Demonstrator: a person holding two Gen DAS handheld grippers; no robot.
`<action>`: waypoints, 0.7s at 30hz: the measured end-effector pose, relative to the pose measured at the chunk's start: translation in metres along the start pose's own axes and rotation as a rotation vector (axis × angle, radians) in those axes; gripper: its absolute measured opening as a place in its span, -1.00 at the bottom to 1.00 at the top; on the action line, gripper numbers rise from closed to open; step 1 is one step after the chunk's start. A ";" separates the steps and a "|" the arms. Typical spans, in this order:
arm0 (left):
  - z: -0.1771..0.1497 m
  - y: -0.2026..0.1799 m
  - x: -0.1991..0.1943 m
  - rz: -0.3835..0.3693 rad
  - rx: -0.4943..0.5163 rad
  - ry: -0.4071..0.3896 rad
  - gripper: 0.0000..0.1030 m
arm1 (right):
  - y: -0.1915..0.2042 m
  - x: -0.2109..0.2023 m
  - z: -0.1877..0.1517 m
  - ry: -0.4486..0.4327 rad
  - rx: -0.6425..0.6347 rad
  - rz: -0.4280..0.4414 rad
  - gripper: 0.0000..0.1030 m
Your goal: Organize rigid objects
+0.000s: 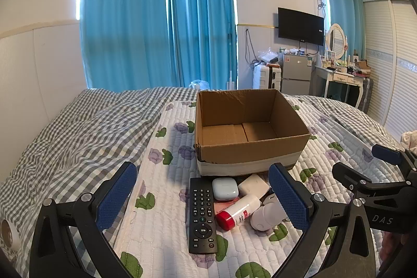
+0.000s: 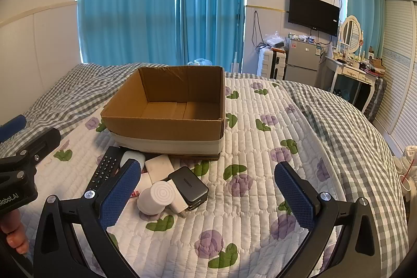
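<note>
An open, empty cardboard box (image 1: pixel 250 147) (image 2: pixel 166 127) stands on the quilted bed. In front of it lie a black remote (image 1: pixel 202 215) (image 2: pixel 105 170), a pale blue earbud case (image 1: pixel 225 188), a white block (image 1: pixel 254 185) (image 2: pixel 159 168), a red-capped white tube (image 1: pixel 238 212), a white cylinder (image 1: pixel 265 216) (image 2: pixel 156 197) and a black charger (image 2: pixel 189 186). My left gripper (image 1: pixel 203 199) is open above the pile. My right gripper (image 2: pixel 208 197) is open and empty, just right of the pile.
The flowered quilt (image 2: pixel 260 147) lies over a grey checked sheet (image 1: pixel 65 137). A wall is at the left; a fridge (image 1: pixel 297 73), dressing table (image 1: pixel 341 77) and wardrobe stand beyond the bed at the right.
</note>
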State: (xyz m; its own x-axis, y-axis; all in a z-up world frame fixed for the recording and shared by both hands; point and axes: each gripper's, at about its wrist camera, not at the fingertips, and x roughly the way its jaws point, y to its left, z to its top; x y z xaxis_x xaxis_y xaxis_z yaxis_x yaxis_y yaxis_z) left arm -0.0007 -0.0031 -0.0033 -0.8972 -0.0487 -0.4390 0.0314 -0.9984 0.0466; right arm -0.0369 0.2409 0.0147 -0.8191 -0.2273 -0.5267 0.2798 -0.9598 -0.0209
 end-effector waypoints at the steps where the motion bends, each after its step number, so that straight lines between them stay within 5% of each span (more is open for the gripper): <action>1: 0.000 0.000 0.000 0.001 0.000 0.000 0.99 | 0.000 0.000 0.000 0.000 0.000 0.000 1.00; 21: 0.000 0.001 0.000 0.003 -0.003 0.001 0.99 | -0.003 0.004 -0.001 0.015 -0.001 0.005 1.00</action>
State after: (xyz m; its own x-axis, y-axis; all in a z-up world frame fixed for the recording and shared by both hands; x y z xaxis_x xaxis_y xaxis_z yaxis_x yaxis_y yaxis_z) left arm -0.0003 -0.0041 -0.0035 -0.8965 -0.0513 -0.4400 0.0352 -0.9984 0.0449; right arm -0.0408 0.2431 0.0120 -0.8103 -0.2292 -0.5393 0.2840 -0.9586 -0.0193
